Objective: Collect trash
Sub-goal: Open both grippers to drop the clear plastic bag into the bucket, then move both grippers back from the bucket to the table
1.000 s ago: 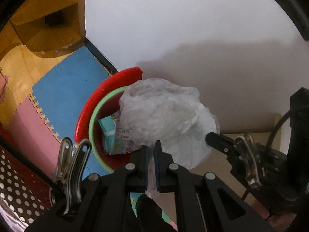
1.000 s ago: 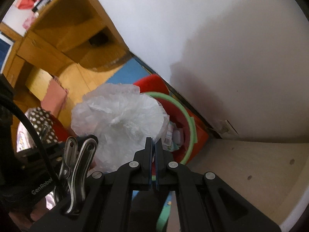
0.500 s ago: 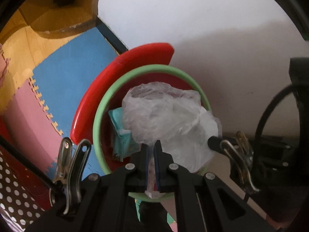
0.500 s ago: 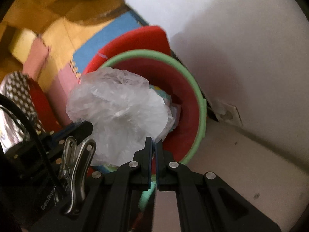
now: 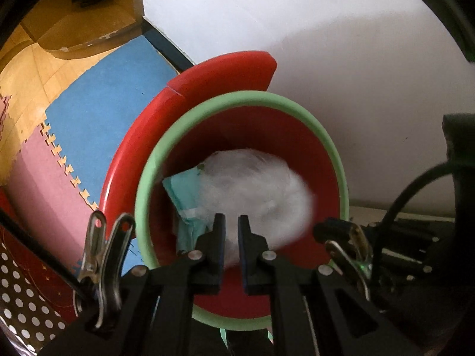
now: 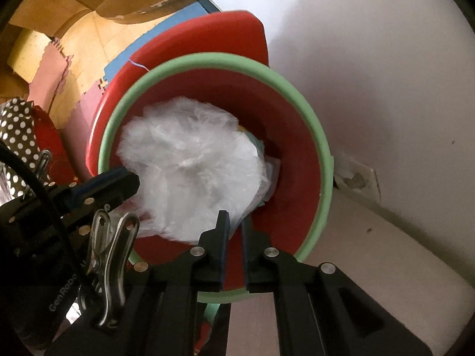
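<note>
A crumpled clear plastic bag (image 5: 255,187) (image 6: 190,163) lies blurred inside the red bin, whose green rim (image 5: 237,96) (image 6: 207,59) rings it. A teal packet (image 5: 184,187) lies beside the bag in the bin. My left gripper (image 5: 231,218) points down over the bin mouth, its jaws opening, with a gap between them and the bag below, not pinched. My right gripper (image 6: 234,216) hangs over the near rim, its jaws opening too, with only the bag's edge near its tips. One of the left gripper's fingers (image 6: 118,178) reaches in from the left of the right wrist view.
The bin's red lid (image 5: 213,71) stands behind the rim against a white wall (image 5: 326,44). Blue (image 5: 98,112) and pink (image 5: 38,172) foam mats cover the floor at left, with wooden furniture (image 5: 74,29) beyond. A polka-dot bag (image 5: 23,302) is at lower left. A beige ledge (image 6: 371,252) is at right.
Both grippers have come down over the bin with the bag. Their jaws, shut on the bag before, now show a gap, and the bag has dropped into the bin.
</note>
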